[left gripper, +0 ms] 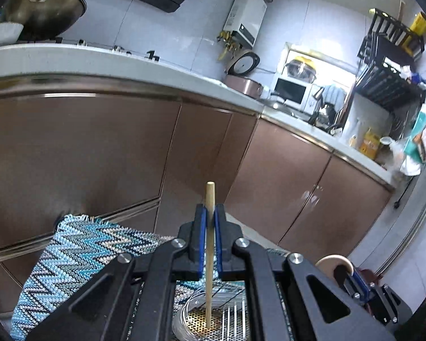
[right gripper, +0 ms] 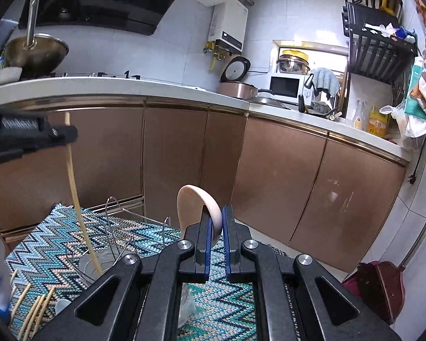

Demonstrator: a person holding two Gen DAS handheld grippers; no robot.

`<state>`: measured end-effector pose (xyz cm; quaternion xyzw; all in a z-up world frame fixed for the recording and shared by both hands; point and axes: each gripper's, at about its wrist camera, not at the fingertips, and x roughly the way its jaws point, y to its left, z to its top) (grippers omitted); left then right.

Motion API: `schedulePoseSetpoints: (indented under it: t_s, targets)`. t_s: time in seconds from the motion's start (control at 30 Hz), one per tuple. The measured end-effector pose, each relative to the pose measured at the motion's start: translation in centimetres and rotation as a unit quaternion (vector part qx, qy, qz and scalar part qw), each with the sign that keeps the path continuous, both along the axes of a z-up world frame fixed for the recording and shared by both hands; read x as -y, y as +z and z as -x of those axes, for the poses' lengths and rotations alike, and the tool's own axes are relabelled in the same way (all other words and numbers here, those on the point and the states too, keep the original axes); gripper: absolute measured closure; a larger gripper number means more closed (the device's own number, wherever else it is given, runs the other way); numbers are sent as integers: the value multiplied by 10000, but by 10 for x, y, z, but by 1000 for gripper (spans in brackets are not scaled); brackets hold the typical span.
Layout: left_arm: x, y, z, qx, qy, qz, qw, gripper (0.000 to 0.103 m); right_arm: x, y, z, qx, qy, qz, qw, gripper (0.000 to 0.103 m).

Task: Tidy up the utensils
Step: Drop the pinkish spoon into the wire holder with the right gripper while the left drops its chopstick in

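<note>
My left gripper (left gripper: 210,216) is shut on a wooden chopstick (left gripper: 210,255) held upright, its lower end down in a wire utensil holder (left gripper: 213,315) with a perforated base. From the right wrist view the left gripper (right gripper: 62,135) shows at the left edge with the chopstick (right gripper: 76,199) reaching into the holder (right gripper: 110,244). My right gripper (right gripper: 217,218) is shut on a pale wooden spoon (right gripper: 196,207), bowl up, above the mat. The spoon also shows in the left wrist view (left gripper: 333,262).
A blue zigzag woven mat (right gripper: 144,236) covers the table. Several loose chopsticks (right gripper: 34,309) lie on it at the lower left. Brown kitchen cabinets (right gripper: 173,153) and a white counter (right gripper: 99,85) stand beyond. A red dustpan (right gripper: 380,287) sits on the floor at right.
</note>
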<state>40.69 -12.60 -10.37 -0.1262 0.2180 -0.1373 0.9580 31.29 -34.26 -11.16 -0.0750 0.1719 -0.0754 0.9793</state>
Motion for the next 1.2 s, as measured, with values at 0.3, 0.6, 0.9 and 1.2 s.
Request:
schedulePoseSetpoints:
  t_s: [0.3,0.6,0.9,1.2]
  targets:
    - [-2,-14,10,-56,-101,-124,9999,96,-5,-26,1,-164,222,-244,9993,84]
    - [-25,31,54,250,-68,-198,9995,77,0,6,28,75,232,-378,9990,63]
    - [-70,91,119,451,116,-297,9985,77,3,58,91,369,371,-622,9967,63]
    - [-119,110,181,36,111,-482,9988,77,-7,101,160,649,617,-760,9931,63]
